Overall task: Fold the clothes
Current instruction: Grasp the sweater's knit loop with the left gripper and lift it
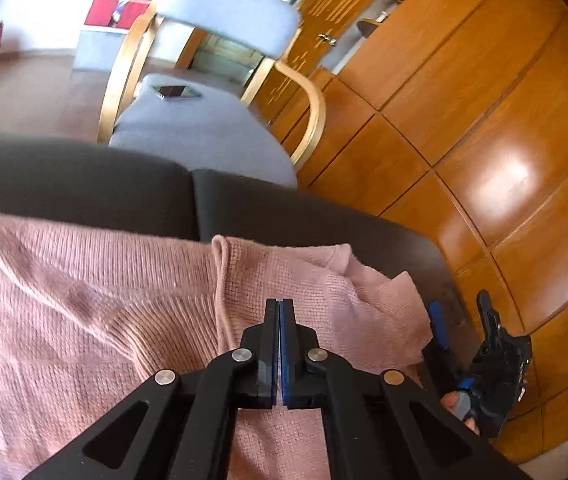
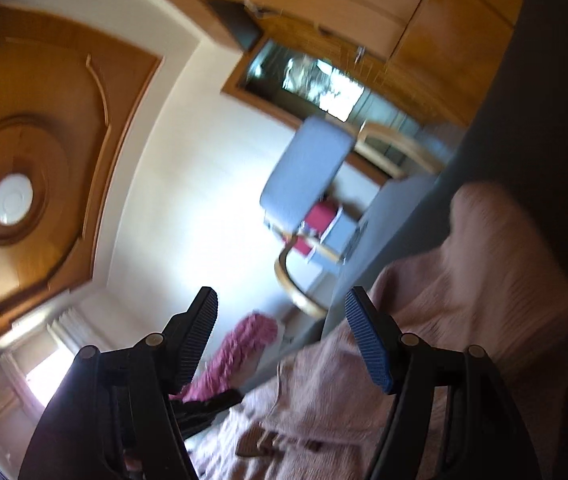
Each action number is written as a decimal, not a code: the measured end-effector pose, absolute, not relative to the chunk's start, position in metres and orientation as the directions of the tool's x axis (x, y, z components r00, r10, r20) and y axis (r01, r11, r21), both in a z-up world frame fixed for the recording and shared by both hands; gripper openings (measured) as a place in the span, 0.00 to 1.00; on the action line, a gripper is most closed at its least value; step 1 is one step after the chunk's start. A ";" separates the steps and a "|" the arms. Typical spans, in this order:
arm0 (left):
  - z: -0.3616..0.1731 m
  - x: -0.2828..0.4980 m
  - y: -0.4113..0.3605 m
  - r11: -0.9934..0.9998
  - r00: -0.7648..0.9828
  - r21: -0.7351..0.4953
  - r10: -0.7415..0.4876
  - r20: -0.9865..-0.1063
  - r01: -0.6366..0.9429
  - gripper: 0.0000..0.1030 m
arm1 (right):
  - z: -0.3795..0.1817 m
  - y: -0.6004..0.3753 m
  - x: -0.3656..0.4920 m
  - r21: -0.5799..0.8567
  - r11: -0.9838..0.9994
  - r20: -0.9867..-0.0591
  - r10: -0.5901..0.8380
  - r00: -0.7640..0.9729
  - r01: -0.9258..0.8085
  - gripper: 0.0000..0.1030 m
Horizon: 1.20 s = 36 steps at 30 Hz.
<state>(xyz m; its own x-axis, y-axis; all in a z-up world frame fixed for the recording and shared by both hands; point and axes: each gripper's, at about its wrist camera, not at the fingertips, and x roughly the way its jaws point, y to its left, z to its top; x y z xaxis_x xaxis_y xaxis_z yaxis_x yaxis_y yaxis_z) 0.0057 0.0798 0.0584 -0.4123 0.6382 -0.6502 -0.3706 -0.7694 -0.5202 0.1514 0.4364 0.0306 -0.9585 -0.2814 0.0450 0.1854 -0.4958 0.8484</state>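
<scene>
Left wrist view has the pink knit sweater (image 1: pixel 96 304) spread over a dark cushioned seat (image 1: pixel 84 184), with one part doubled over near the seat's right edge; the left gripper (image 1: pixel 280 308) has its fingers pressed together, and there's a sliver of pale pink between the pads lower down, so I'd say it's pinching a bit of the knit; the right gripper (image 1: pixel 459 320) is off by that same edge with its fingers spread and nothing in them. My read: it's soft, floppy and light, probably stretchy, so grab it at a ribbed hem or a seam, not mid-panel where it'll just sag. Right wrist view is tilted and blurry; how much of the sweater is folded, and where the sleeves are, I can't tell.
</scene>
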 end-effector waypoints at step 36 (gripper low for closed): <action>0.062 0.038 0.013 -0.717 -0.500 -0.546 0.695 -0.517 -0.433 0.05 | 0.032 0.473 0.174 0.891 -0.430 0.089 -0.150 -0.985 0.146 0.68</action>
